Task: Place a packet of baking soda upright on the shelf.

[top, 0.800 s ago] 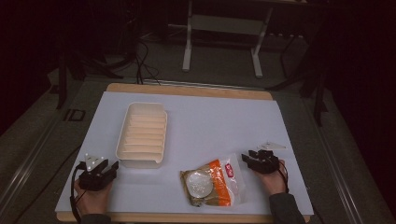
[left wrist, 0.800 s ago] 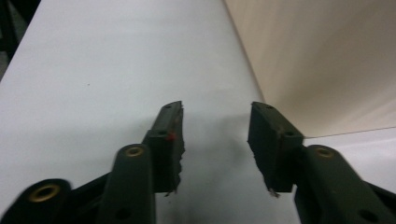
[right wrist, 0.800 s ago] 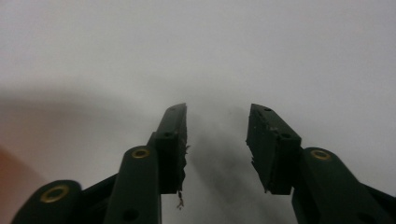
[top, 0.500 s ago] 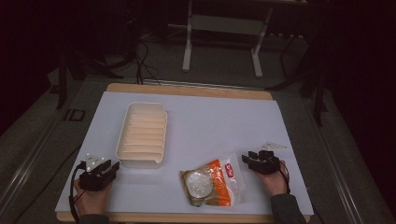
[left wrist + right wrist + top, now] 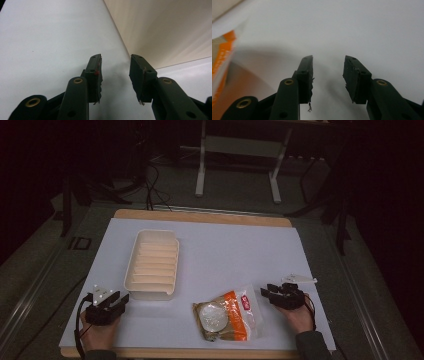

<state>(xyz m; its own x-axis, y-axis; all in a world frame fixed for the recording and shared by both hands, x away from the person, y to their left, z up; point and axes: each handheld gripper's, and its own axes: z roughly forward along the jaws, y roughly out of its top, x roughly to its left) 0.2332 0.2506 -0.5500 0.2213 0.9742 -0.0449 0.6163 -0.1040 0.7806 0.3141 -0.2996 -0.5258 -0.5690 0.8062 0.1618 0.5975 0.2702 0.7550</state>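
On the white table [image 5: 225, 250], left gripper [image 5: 121, 299] lies gaping, empty, beside the ribbed tray [image 5: 152, 263]; right gripper [image 5: 264, 291], likewise parted and empty, points at the orange bag [image 5: 227, 315]

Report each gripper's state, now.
Left gripper: open, holding nothing, beside the cream ribbed plastic tray.
Right gripper: open, holding nothing.
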